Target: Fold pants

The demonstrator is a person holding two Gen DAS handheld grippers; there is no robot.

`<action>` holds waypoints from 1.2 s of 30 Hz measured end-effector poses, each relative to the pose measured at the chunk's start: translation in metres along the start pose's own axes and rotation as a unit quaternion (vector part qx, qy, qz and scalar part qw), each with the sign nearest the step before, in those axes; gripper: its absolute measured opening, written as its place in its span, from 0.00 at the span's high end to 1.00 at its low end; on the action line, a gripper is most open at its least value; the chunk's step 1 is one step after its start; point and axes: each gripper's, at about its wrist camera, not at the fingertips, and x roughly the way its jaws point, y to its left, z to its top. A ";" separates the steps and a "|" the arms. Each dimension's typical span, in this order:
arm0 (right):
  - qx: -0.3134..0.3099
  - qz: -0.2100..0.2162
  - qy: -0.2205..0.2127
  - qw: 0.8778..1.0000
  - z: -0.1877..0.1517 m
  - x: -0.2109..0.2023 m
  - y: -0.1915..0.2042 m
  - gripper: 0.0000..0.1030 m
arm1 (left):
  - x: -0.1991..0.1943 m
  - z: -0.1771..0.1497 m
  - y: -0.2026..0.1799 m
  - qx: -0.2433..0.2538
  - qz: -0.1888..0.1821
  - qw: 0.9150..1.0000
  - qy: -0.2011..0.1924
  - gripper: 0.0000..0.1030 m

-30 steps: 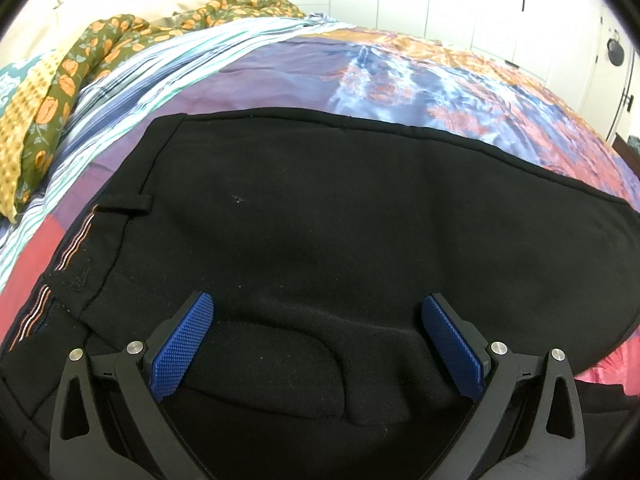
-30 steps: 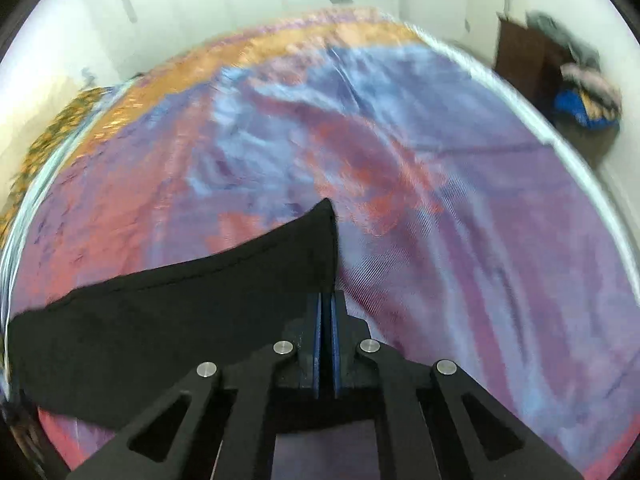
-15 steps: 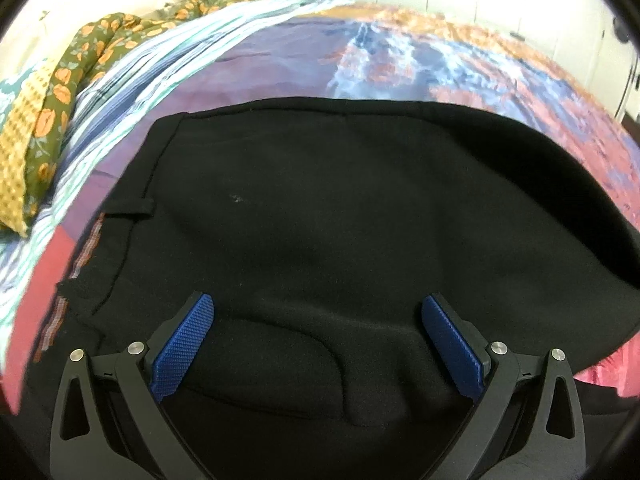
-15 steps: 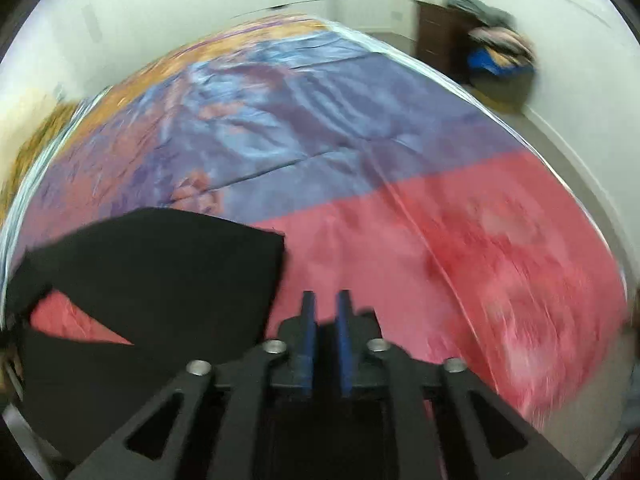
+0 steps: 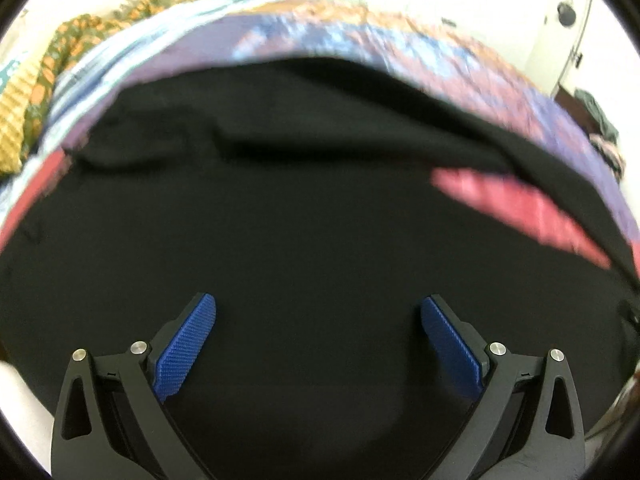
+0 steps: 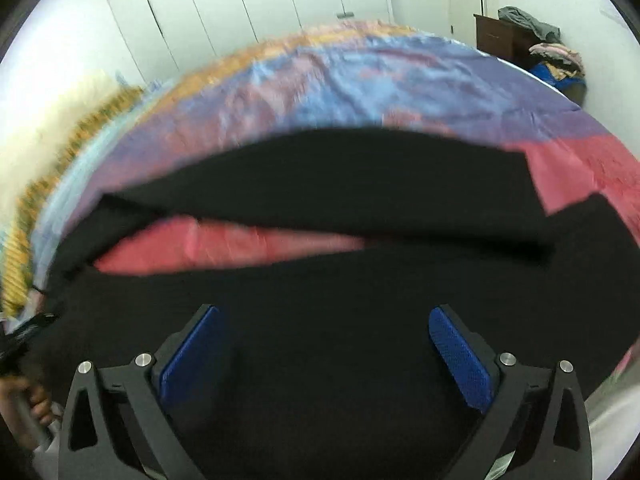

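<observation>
The right gripper (image 6: 324, 352), clamped a second ago, now gapes like the left gripper (image 5: 318, 340) over limp black pants (image 6: 360, 300), best pinched at a doubled edge.

The left hand-held gripper (image 5: 318, 320) hovers with its blue pads spread wide over black pants (image 5: 280, 232) lying on a multicoloured bedspread (image 5: 460, 60).

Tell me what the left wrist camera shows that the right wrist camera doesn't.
Only the left wrist view shows the green floral cloth in sharp enough detail to read, and a round door knob. Only the right wrist view shows the dark cabinet with a clothes pile, and a hand. Both show the black pants on the bedspread, each gripper's jaws wide open.
</observation>
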 end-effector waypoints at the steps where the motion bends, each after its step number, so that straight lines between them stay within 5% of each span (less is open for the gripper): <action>1: -0.026 -0.022 0.009 0.999 -0.003 0.007 0.007 0.00 | 0.000 -0.003 -0.004 0.013 0.006 1.000 -0.009 0.01; 4: -0.078 -0.043 -0.004 0.996 -0.010 0.014 0.012 0.00 | 0.005 0.002 -0.004 0.018 0.001 1.000 0.001 0.00; 14: -0.063 0.015 -0.055 0.996 -0.027 0.011 -0.006 0.00 | 0.009 -0.003 -0.004 0.024 -0.001 1.000 -0.002 0.01; 36: -0.067 0.020 -0.045 0.997 -0.019 0.015 -0.004 0.00 | -0.009 -0.006 0.002 0.010 -0.013 1.000 0.000 0.01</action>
